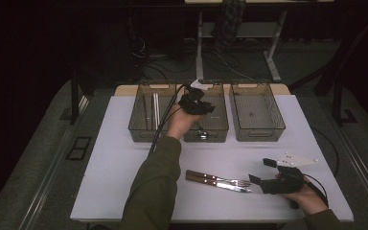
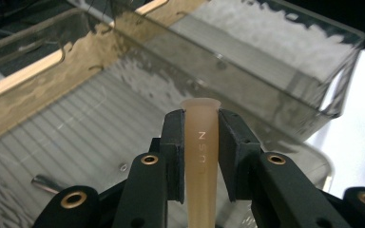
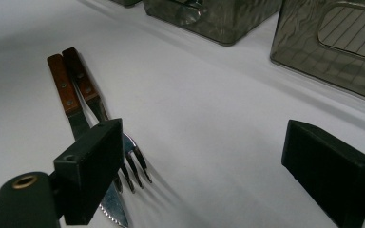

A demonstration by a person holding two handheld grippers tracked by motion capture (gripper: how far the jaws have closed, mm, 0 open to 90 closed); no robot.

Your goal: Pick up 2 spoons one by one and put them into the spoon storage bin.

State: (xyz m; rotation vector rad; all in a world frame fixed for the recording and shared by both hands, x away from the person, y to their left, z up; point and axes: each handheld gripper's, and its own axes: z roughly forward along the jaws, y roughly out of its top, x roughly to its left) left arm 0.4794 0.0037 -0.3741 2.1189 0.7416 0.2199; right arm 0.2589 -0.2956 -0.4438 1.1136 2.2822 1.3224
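High view: a white table (image 1: 124, 163) carries three clear bins in a row at its far edge. The left gripper (image 1: 195, 102) hangs over the middle bin (image 1: 218, 125), the person's hand (image 1: 179, 122) and olive sleeve (image 1: 155, 184) reaching up from the bottom. The left bin (image 1: 141, 125) holds long pale pieces too dim to identify; the right bin (image 1: 258, 112) sits just beside the middle one. Near the front edge, a fork (image 1: 220, 180) and a knife (image 1: 223, 186) with brown handles lie side by side, touching, tips toward the right gripper (image 1: 259, 171), which rests low beside them. The room beyond is dark, with cables and desk legs barely readable.

Left gripper view: the jaws are clamped on a pale tan handle (image 2: 202, 161) bearing faint letters, held upright over the ribbed floor of the middle bin (image 2: 100, 128). Its lower end is cut off by the frame. A small metal piece (image 2: 45, 183) lies on the bin floor, hard to make out.

Right gripper view: the jaws stand wide apart, gripping nothing. The left jaw partly covers the fork (image 3: 135, 164) and the knife (image 3: 114, 209), whose handles point away. Two bins (image 3: 332, 47) are cropped at the top.
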